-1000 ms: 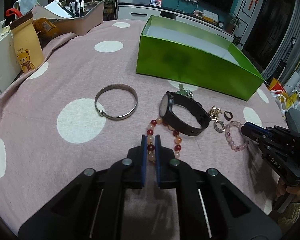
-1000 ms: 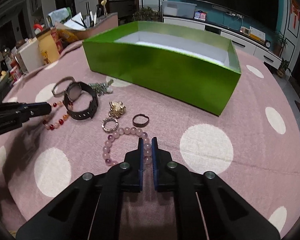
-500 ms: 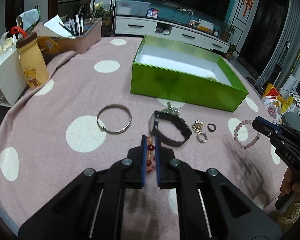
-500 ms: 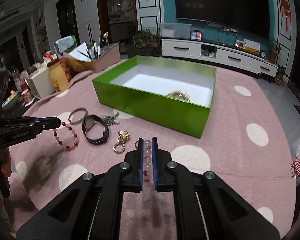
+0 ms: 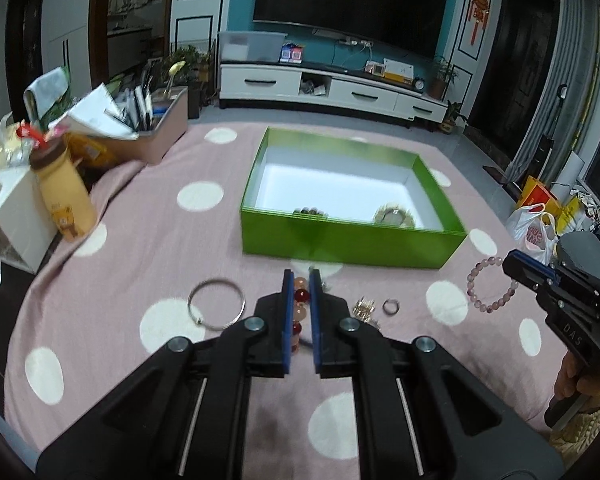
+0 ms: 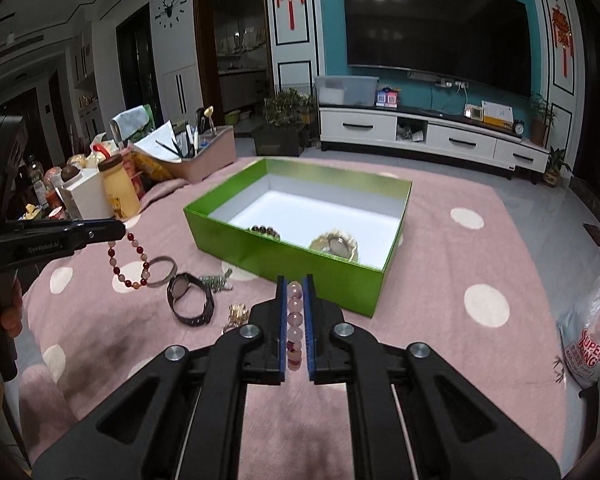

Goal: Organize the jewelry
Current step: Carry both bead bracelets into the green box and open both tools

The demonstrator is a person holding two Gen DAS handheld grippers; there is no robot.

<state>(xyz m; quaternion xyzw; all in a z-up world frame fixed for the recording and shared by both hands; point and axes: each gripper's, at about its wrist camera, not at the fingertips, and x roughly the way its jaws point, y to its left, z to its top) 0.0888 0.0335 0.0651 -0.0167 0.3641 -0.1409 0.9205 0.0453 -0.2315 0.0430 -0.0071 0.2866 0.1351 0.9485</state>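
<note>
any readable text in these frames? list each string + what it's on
"GenRobot.AI" – side of the black left gripper, right wrist view.
"DAS" – body of the black right gripper, left wrist view.
"SUPER" and, below it, what looks like "KING" (partly creased) – white plastic shopping bag with red print.
Yellow bear-print bottle: small label, too blurred to read.
Papers and boxes on the white TV cabinet: too small to read.

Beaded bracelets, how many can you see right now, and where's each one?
3, maybe more hidden. The red bead bracelet hangs from the left gripper; the pink bead bracelet from the right gripper; a dark bead bracelet lies in the green box.
</note>
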